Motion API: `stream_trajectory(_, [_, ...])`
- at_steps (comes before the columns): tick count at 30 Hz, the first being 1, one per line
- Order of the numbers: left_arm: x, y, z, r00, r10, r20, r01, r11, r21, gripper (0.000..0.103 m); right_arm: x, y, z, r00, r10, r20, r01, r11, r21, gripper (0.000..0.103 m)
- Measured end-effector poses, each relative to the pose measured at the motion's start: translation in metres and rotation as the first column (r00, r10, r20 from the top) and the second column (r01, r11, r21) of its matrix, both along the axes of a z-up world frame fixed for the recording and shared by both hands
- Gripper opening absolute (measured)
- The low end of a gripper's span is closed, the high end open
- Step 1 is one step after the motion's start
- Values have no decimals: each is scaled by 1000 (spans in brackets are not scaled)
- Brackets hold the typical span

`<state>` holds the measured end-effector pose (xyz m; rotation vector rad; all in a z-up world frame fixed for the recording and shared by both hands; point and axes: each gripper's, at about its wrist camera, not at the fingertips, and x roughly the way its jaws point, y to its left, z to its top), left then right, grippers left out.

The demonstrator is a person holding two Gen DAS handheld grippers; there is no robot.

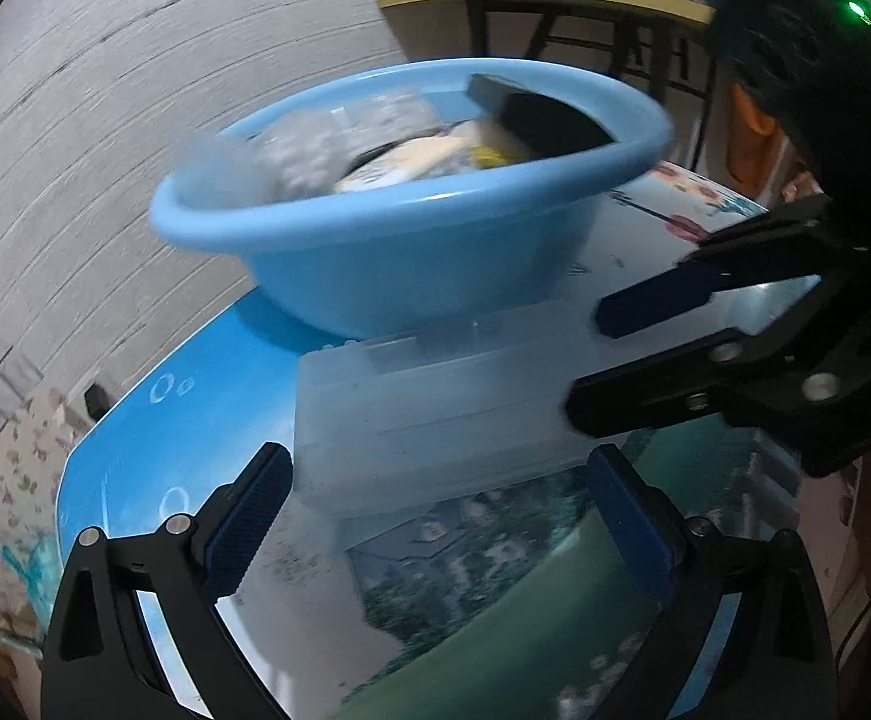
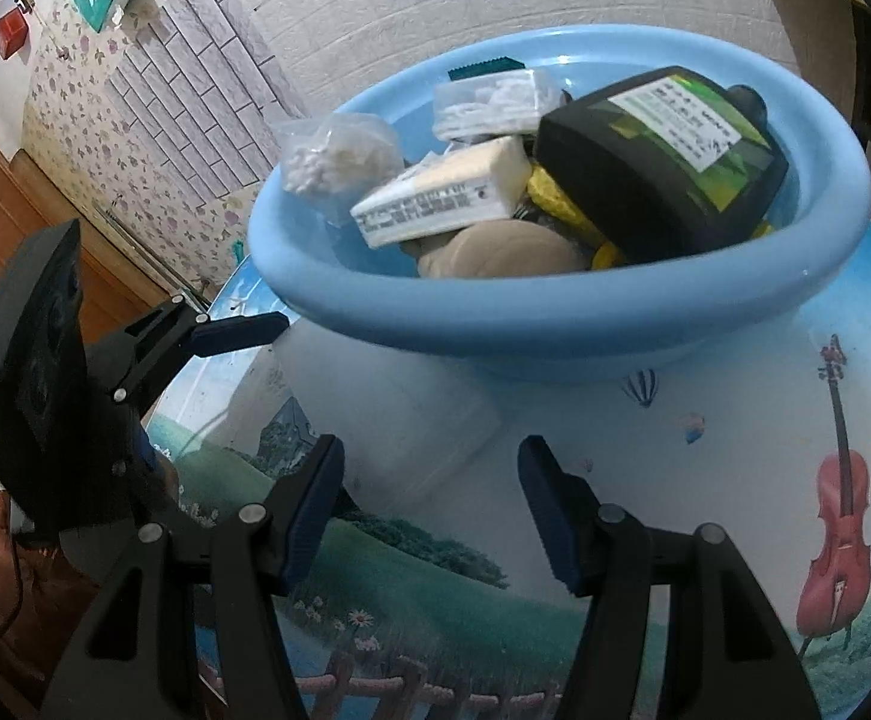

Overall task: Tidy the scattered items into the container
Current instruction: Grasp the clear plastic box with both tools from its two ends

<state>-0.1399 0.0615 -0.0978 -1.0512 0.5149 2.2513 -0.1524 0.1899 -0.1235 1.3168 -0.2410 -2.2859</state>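
Note:
A light blue basin (image 1: 375,240) (image 2: 555,324) stands on the picture-printed table and holds several items: a black bottle (image 2: 663,162), a white box (image 2: 441,198), bags of cotton swabs (image 2: 339,156) and a beige lump (image 2: 501,252). A clear plastic box (image 1: 435,414) (image 2: 387,414) lies on the table in front of the basin. My left gripper (image 1: 441,516) is open, its fingers either side of the clear box's near edge. My right gripper (image 2: 429,510) is open and empty just behind that box; it also shows in the left wrist view (image 1: 615,360).
The round table (image 2: 735,480) has a glossy printed top with a cello picture (image 2: 837,510). A wooden side table (image 1: 543,6) with small items stands behind. A brick-pattern wall (image 1: 135,90) is at the left. The left gripper shows at the left of the right wrist view (image 2: 237,330).

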Motion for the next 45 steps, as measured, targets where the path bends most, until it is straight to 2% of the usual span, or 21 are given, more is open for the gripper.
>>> stream_trajectory(4, [7,8,3,1000,-5,0,5,1000,10,99,-3,-1,-2,1000,1,13,-1,1000,-6,66])
stream_trajectory(9, [21,11,10,1000,10,28,-11,998,63,99,-1,3,-5,999,-4,38,4,1000,-18,67])
stream_trajectory(12, [35,22,17,997,-51,51,45,992,117,99,2,3,-5,998,24,52,-21,998,-54,67])
stream_trajectory(13, [39,25,17,996,-66,52,60,991,117,99,3,1,-4,998,37,57,-34,997,-65,67])
stream_trajectory(17, [65,45,14,995,-95,0,95,995,20,99,15,-8,-4,997,70,28,-70,997,-17,67])
stream_trajectory(19, [71,42,15,996,-84,-3,84,996,16,99,18,-4,-3,998,54,27,-54,998,-8,67])
stream_trajectory(24, [60,15,10,999,35,5,-35,999,-12,99,22,7,0,1000,11,22,-11,1000,-12,67])
stream_trajectory(28, [40,-7,3,995,93,44,-93,996,0,99,23,6,1,1000,-2,20,2,1000,-11,67])
stream_trajectory(32, [23,-16,-9,994,94,52,-93,995,-27,100,24,7,3,1000,4,13,-4,1000,-2,67])
stream_trajectory(39, [6,-4,-15,997,46,69,-47,999,5,100,19,3,-4,1000,1,29,-2,1000,25,67])
stream_trajectory(45, [6,8,-17,996,14,85,-17,999,30,101,14,0,-5,1000,-3,21,2,999,38,68])
